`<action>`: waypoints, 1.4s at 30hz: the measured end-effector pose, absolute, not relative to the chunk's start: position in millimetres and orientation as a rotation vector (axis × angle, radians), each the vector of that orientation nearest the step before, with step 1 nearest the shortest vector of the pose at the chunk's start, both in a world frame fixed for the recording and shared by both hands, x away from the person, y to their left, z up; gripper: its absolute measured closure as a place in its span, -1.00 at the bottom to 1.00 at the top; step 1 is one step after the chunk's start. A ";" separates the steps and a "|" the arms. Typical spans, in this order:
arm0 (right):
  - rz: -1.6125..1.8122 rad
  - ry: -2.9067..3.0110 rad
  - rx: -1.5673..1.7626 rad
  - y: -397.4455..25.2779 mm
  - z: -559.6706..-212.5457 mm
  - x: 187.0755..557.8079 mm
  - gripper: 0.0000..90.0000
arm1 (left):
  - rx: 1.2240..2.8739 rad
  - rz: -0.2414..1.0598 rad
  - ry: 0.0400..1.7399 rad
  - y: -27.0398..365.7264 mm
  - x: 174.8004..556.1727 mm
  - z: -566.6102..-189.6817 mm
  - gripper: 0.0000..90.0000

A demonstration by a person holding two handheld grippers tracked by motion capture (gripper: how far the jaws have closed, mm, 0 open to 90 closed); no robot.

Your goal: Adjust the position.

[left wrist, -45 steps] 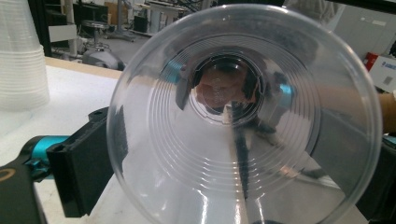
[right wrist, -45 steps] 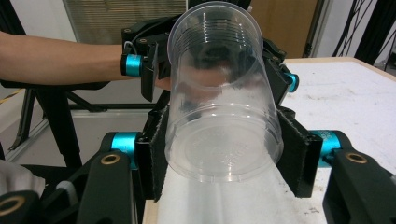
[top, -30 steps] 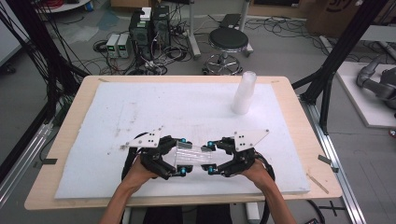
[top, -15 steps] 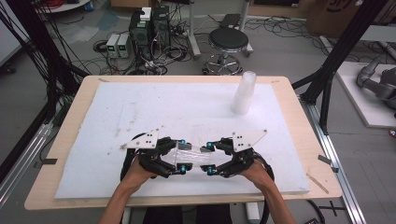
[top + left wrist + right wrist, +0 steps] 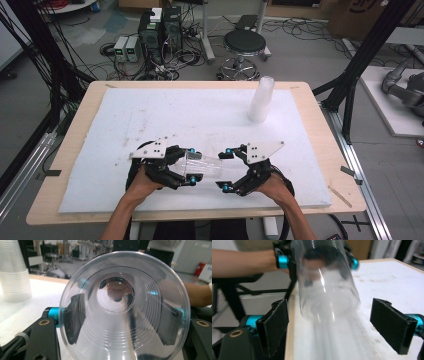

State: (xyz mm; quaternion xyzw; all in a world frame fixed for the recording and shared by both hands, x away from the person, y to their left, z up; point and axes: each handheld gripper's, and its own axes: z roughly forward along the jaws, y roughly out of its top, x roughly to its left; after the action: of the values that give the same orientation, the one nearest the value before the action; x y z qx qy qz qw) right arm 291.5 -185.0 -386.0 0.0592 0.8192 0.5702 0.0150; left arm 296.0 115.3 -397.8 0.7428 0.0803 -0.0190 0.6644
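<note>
Clamping clear cup (image 5: 204, 168) sideways at its rim, left gripper (image 5: 190, 166) pads pressed on both walls, near table's 6 o'clock edge. Right gripper (image 5: 226, 168) spread wide at cup's base (pads apart from it). Cup stack (image 5: 261, 100) at 1 o'clock.

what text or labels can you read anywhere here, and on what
None can be read.
Cardboard box at the far right: a dark printed mark, cut off and too blurred to read.
Clear cup in the left gripper: no print.
Cup stack: no print.
</note>
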 end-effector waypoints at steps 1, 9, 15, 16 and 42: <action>1.732 2.525 0.262 -189.2 -389.2 290.7 -0.66 | 1.703 -0.040 0.192 117.0 298.2 -394.1 -0.29; 1.568 2.451 0.533 -207.7 -406.2 288.4 -0.66 | 1.952 0.007 0.216 120.1 319.5 -366.5 -0.29; 1.430 2.329 0.776 -225.9 -424.8 283.8 -0.66 | 2.182 -0.006 0.205 109.3 338.5 -360.7 -0.30; 1.430 2.329 0.776 -225.9 -424.8 283.8 -0.66 | 2.182 -0.006 0.205 109.3 338.5 -360.7 -0.30; 1.354 2.203 0.980 -248.3 -453.0 292.6 -0.66 | 2.700 0.019 0.164 82.8 385.2 -343.7 -0.28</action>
State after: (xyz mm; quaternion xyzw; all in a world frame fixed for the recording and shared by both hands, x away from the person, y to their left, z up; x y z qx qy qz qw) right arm 292.6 -248.3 -453.0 0.3481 0.7827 0.4809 0.1870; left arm 385.2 82.8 -343.7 0.9744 0.0592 0.0070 0.2166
